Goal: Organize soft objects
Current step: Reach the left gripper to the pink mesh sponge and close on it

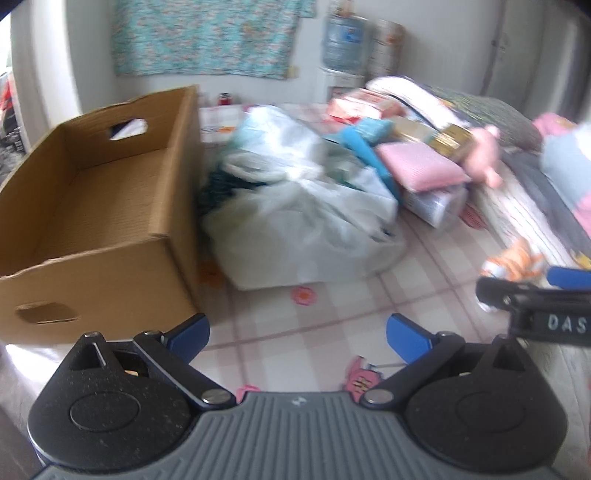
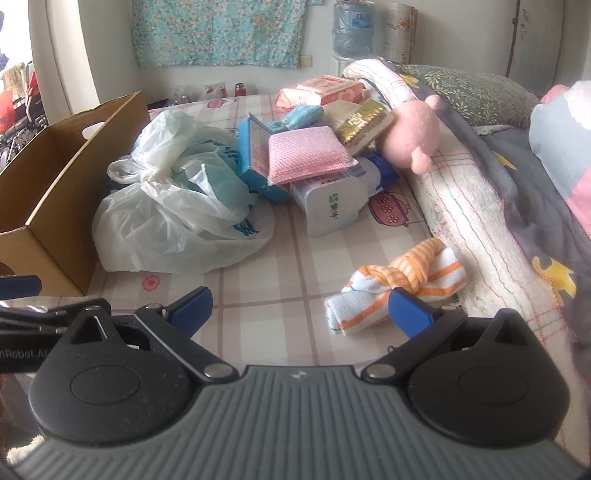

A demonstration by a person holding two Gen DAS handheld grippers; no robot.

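Observation:
An empty cardboard box [image 1: 92, 206] [image 2: 55, 177] stands on the left of the checked bed sheet. Beside it lies a tied white plastic bag [image 1: 295, 206] [image 2: 177, 199]. Behind that is a pile with a pink sponge cloth [image 2: 306, 153] [image 1: 421, 166], a pink plush toy [image 2: 413, 133] [image 1: 484, 155], a blue cloth [image 2: 299, 116] and packets. An orange-striped knotted towel [image 2: 399, 284] [image 1: 513, 264] lies close to my right gripper's right finger. My left gripper [image 1: 297, 338] is open over bare sheet. My right gripper [image 2: 299, 314] is open too, holding nothing.
A rolled quilt and pillows [image 2: 498, 158] line the right side. A wet-wipes pack [image 2: 321, 90] and a tissue pack [image 2: 332, 206] lie in the pile. A water bottle [image 2: 352, 29] stands at the back wall. The right gripper's finger [image 1: 532, 291] shows in the left wrist view.

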